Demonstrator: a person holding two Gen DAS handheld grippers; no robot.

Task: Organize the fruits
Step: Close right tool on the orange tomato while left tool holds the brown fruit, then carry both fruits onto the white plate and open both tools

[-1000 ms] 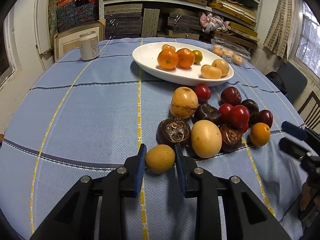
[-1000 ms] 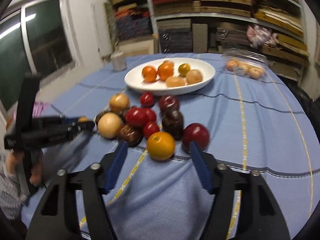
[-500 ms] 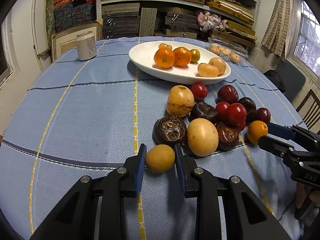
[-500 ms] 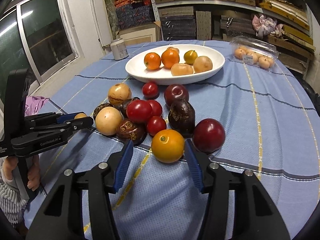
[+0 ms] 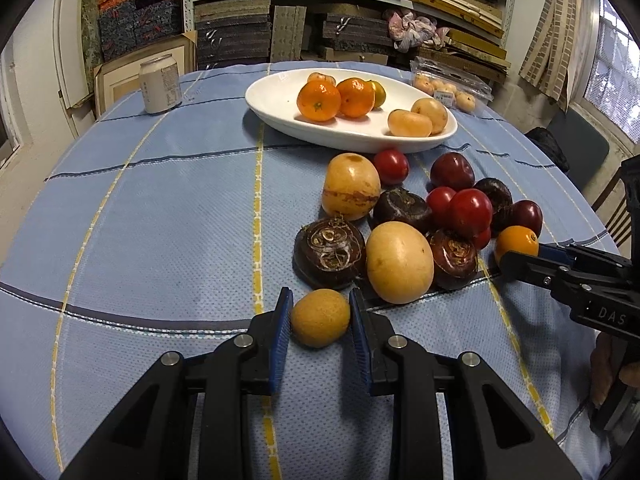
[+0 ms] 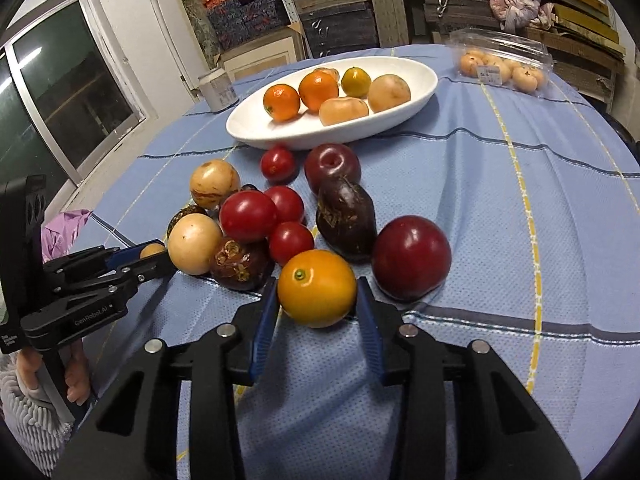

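Observation:
A white oval dish [image 5: 280, 116] at the back holds oranges and pale yellow fruits; it also shows in the right wrist view [image 6: 400, 116]. A heap of loose fruits lies in front of it on the blue cloth. My left gripper [image 5: 320, 316] is shut on a small tan fruit [image 5: 320, 317] at the heap's near edge, on the cloth. My right gripper [image 6: 317, 294] has its pads against an orange [image 6: 317, 288] on the cloth, beside a dark red plum [image 6: 412, 257]. The orange also shows in the left wrist view [image 5: 516, 242].
The heap has red tomatoes [image 6: 248, 216], dark brown fruits [image 5: 330, 252] and large yellow fruits [image 5: 399, 262]. A white can [image 5: 160, 83] stands back left. A clear plastic box of small fruits [image 6: 502, 65] lies back right. Shelves stand behind the table.
My right gripper moved forward and closed around the orange. My left gripper stayed around the tan fruit and narrowed slightly onto it.

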